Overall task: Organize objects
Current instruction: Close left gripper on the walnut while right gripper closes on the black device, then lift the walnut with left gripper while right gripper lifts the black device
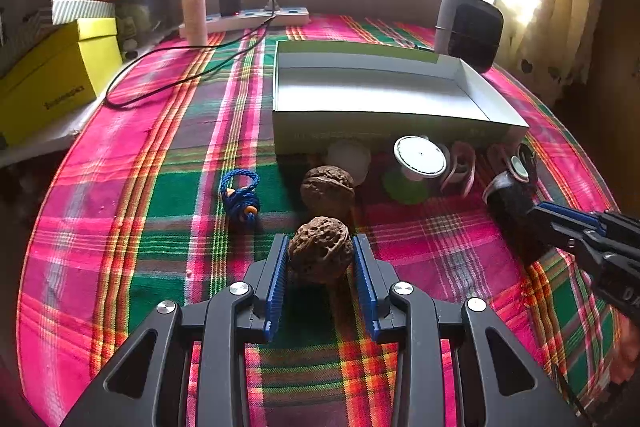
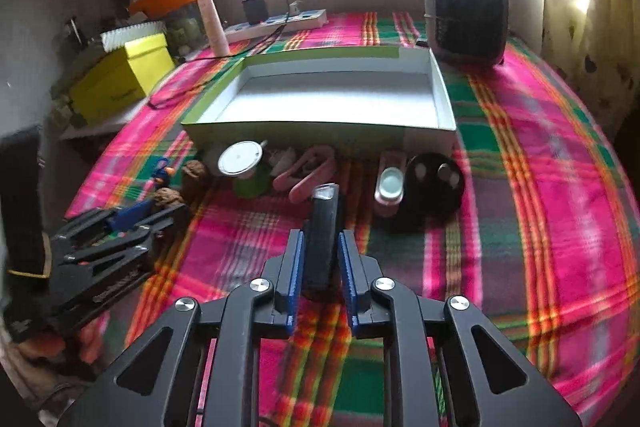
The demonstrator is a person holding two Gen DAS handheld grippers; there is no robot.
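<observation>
Walnut [image 1: 320,251] sits clamped between our left fingers [image 1: 280,267] above the plaid worktop [image 1: 160,227]; our right fingers [image 2: 296,267] pinch a black cylinder [image 2: 322,247], white box [image 2: 336,99] beyond both.

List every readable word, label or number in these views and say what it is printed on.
None can be read with certainty.
Yellow box: dark print on its side, too blurred.
Open box: faint print on its front wall, illegible.
Right gripper: white marks on its body, cut off by the frame edge.
</observation>
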